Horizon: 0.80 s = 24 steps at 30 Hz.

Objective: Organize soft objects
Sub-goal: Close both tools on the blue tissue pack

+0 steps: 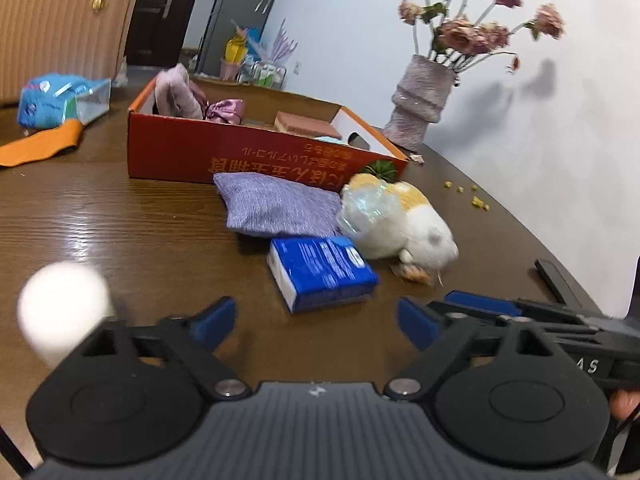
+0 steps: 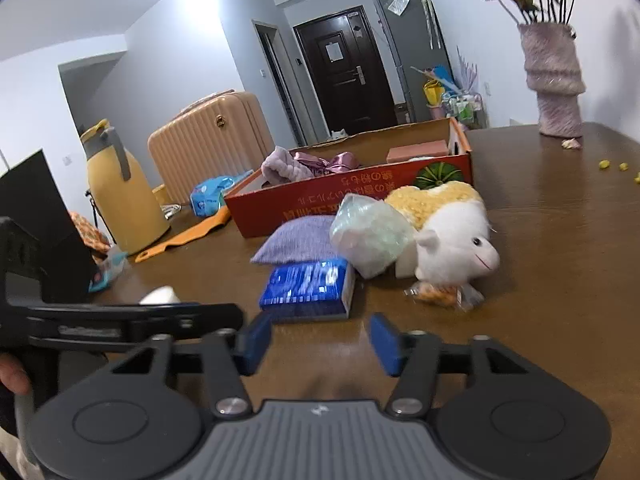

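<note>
The brown desk [image 1: 120, 220] carries an orange cardboard box [image 1: 248, 156] with upside-down Japanese-style writing and a pumpkin picture on its side; I cannot read the characters. In front of the box lie a purple cushion [image 1: 276, 208], a white and yellow plush sheep [image 2: 452, 236] partly under a clear plastic bag [image 2: 372, 236], and a blue tissue pack [image 1: 320, 272] with unreadable small print. The left hand-held gripper [image 1: 316, 320] and the right hand-held gripper [image 2: 320, 340] both stand wide and hold nothing, near the tissue pack.

Fuzzy grey vase [image 2: 554, 92] of dried pink flowers [image 1: 476, 20] on brown wooden table [image 2: 560, 280]; ribbed peach suitcase [image 2: 208, 136] and yellow thermos jug [image 2: 120, 196] behind.
</note>
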Motion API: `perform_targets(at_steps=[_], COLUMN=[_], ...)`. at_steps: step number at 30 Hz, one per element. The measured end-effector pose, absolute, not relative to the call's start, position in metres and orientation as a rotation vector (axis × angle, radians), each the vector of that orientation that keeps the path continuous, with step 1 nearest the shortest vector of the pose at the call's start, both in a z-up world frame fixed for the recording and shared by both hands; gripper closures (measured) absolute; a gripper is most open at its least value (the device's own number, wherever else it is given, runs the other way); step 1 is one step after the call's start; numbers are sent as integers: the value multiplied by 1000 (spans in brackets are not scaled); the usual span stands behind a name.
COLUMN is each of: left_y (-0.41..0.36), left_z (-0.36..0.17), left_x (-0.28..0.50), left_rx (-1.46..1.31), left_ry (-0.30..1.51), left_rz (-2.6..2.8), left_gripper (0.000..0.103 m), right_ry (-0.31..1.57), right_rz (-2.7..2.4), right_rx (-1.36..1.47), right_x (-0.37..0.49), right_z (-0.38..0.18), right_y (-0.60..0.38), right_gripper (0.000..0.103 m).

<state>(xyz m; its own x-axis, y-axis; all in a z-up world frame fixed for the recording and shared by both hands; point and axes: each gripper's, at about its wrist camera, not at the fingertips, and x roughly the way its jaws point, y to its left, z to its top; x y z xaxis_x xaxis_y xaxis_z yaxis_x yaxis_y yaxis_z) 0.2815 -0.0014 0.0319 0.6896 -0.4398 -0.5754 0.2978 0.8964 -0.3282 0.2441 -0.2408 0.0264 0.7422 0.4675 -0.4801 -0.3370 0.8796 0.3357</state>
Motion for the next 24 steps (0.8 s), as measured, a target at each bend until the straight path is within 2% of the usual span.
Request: perform_targets(at_steps=[1, 4, 10, 13, 19, 24], left_y=[-2, -1, 6, 11, 14, 9], left_z=[30, 26, 15, 10, 5, 15], left_x=[290, 315, 344, 347, 351, 337], left_rx=[-226, -273, -355, -374, -401, -378], left_ry=[711, 742, 781, 789, 797, 788], left_rz=[-422, -430, -431, -428, -421, -409], left_gripper=[35, 51, 69, 73, 74, 76], right_ry=[589, 593, 624, 644, 674, 664], right_rz=[447, 458, 481, 488, 495, 485], right_rx=[247, 288, 318, 320, 354, 327], right_x=[253, 279, 324, 336, 341, 325], right_z=[26, 24, 12, 5, -7, 3], right_y=[-241, -238, -226, -220, -222, -221], right_gripper=[56, 62, 68, 69, 69, 74])
